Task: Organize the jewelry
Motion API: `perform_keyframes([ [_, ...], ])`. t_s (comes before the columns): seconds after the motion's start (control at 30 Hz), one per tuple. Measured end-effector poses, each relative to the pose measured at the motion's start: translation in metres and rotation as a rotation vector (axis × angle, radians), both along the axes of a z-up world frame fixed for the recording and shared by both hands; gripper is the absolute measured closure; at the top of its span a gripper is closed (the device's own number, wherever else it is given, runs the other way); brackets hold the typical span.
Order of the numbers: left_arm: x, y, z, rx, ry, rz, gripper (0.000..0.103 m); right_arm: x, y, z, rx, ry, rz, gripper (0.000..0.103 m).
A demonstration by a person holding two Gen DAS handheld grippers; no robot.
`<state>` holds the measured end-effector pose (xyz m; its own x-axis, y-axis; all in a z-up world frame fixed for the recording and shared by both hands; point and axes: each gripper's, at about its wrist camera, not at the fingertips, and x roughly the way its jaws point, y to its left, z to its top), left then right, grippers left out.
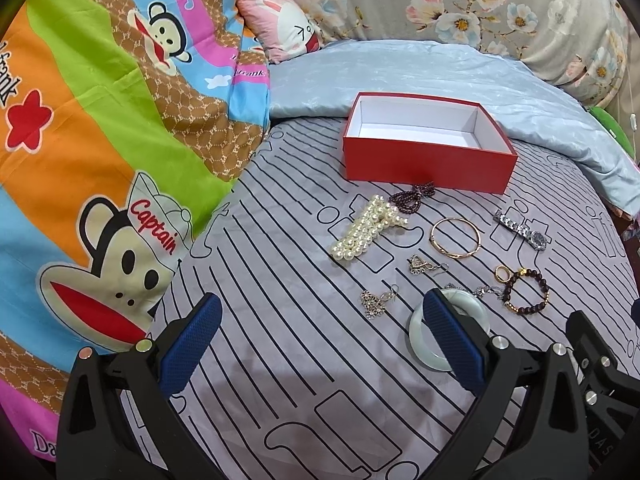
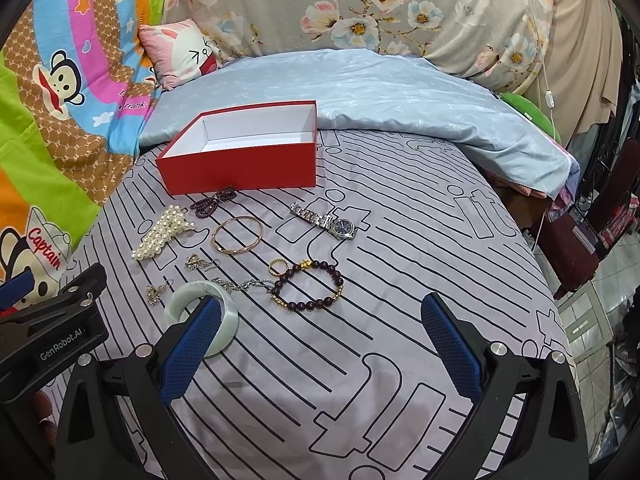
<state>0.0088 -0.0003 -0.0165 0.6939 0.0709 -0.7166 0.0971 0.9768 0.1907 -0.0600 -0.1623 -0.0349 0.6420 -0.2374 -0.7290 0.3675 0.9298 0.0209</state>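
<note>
Jewelry spread on grey line-printed bedsheet, none boxed yet; open red cardboard box with white inside sits empty at far edge. Pale green jade bangle lies flat, nearest piece to both tools. Left gripper spread wide, empty, bangle behind its right finger, off-centre right. Right gripper also wide, empty, bangle behind its left finger. Dark bead bracelet with gold spacers lies ahead between right jaws, slightly left of centre, likely easiest first grab for the right tool.

One red box, one watch, two earrings, four bracelets.
</note>
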Motion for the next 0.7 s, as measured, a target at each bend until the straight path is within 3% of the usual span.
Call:
perform_keyframes([
  [0.17, 0.006, 0.006, -0.008, -0.015, 0.012, 0.016, 0.005, 0.005, -0.005, -0.006, -0.004, 0.009, 0.003, 0.005],
  [0.33, 0.019, 0.009, -0.016, -0.032, -0.032, 0.009, 0.005, 0.016, -0.012, -0.014, -0.011, 0.025, 0.0, 0.005],
  [0.7, 0.079, -0.009, -0.033, -0.035, -0.03, -0.044, 0.006, 0.046, -0.033, -0.025, 0.01, 0.035, -0.017, 0.005],
])
